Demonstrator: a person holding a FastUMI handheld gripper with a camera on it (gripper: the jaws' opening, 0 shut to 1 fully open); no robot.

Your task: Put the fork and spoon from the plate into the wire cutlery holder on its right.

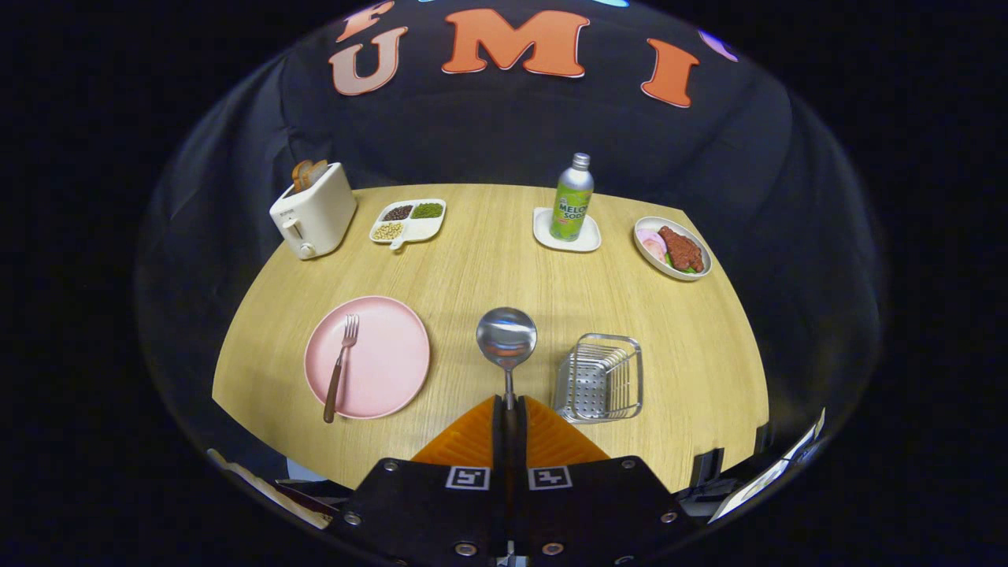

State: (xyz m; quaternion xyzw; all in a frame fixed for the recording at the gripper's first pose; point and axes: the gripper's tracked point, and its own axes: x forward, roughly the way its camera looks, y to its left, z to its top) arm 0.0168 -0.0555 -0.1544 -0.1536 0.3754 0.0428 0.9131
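Note:
My gripper is shut on the handle of a metal spoon, whose round bowl sticks out ahead of the fingers above the wooden table. A pink plate lies to the left of the fingers, and a fork with a brown handle rests along the plate's left side. The wire cutlery holder stands just right of the fingers, with nothing visible inside it.
At the back of the wooden table stand a white toaster with bread, a divided dish of beans, a green soda bottle on a white coaster and a bowl of food.

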